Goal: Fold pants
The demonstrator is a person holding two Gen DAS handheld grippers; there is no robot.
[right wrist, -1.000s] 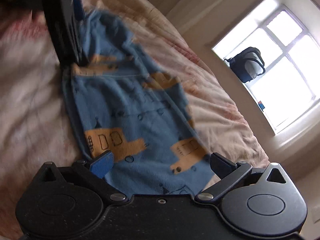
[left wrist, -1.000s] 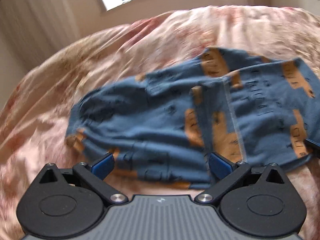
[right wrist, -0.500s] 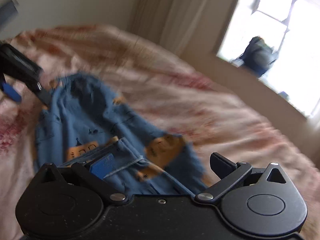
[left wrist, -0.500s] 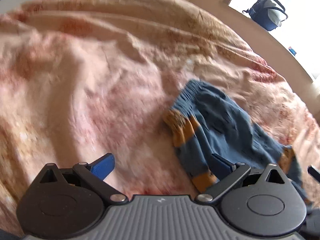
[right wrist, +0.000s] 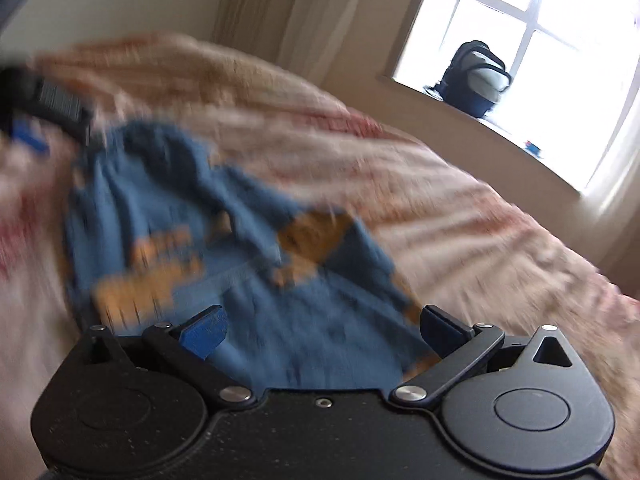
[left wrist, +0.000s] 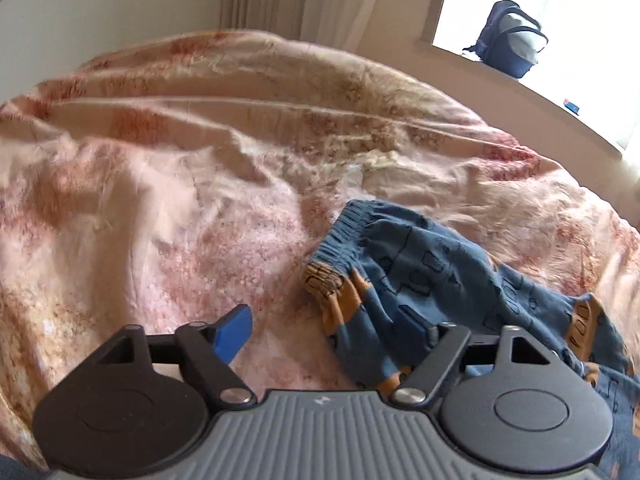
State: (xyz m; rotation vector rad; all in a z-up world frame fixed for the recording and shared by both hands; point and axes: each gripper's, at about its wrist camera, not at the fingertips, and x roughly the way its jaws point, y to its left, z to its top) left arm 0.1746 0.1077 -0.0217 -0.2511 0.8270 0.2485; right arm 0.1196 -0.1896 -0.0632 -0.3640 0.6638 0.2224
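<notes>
1. left wrist view: the pants point(left wrist: 440, 280) are soft blue knit with orange block prints and black outline drawings. their gathered elastic waistband point(left wrist: 344, 232) is ribbed and puckered. they lie rumpled on the bed cover point(left wrist: 160, 200), a creased, slightly shiny pink and cream sheet with rust-red blotches, toward its window-side edge.
2. the left gripper point(left wrist: 326, 330) has black linkage arms and blue pads. its jaws are closing but still stand fairly wide. the left pad point(left wrist: 234, 330) is over bare cover; the right pad point(left wrist: 412, 322) lies against the folded waist end of the pants. the waist edge is between the pads, not yet pinched.
3. a second ago this view showed the whole garment spread across the cover with the jaws at their widest; now only the waist end shows, and the camera has rolled so the window point(left wrist: 540, 0) and a dark backpack point(left wrist: 508, 38) on the sill come in.
4. right wrist view, heavily blurred: the pants point(right wrist: 240, 240) run from the cover's far left toward the camera, bunched in loose folds.
5. the right gripper point(right wrist: 322, 328) is spread wide, blue cloth lying between its pads point(right wrist: 204, 330); whether they touch it i cannot tell.
6. the left gripper point(right wrist: 36, 120) sits at the garment's far end.
7. a second ago this view was rolled hard over; now the bed reads nearly level.
</notes>
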